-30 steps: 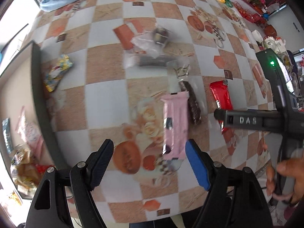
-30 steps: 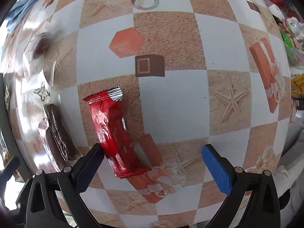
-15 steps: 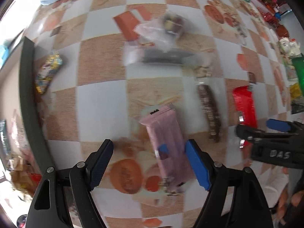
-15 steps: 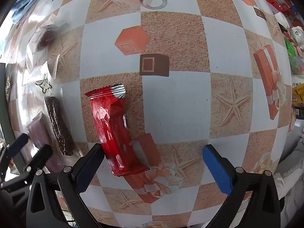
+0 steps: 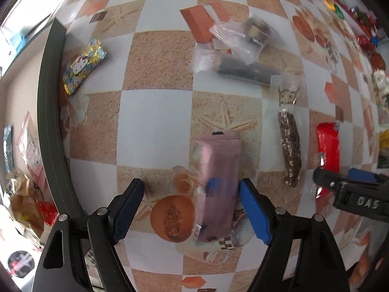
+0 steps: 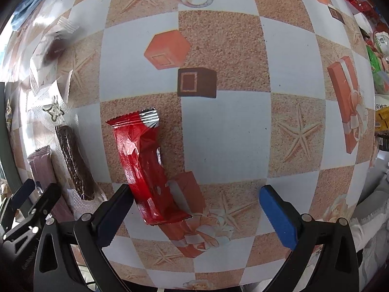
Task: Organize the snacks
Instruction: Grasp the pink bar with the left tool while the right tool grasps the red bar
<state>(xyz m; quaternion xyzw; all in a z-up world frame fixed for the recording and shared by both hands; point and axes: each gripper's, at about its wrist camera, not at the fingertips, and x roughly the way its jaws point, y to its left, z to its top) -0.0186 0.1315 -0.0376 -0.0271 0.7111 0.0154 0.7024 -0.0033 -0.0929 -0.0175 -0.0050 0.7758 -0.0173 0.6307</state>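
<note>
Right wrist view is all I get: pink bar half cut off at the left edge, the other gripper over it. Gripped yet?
Observer: No. The left gripper is open and its jaws have just been opening. The pink bar lies flat between them, close to the blue pad, and is not pinched.
Operator: Where do the snacks go? I see no container.
Observer: A dark-rimmed tray sits at the left edge of the left wrist view, and there are already several packets inside it.
</note>
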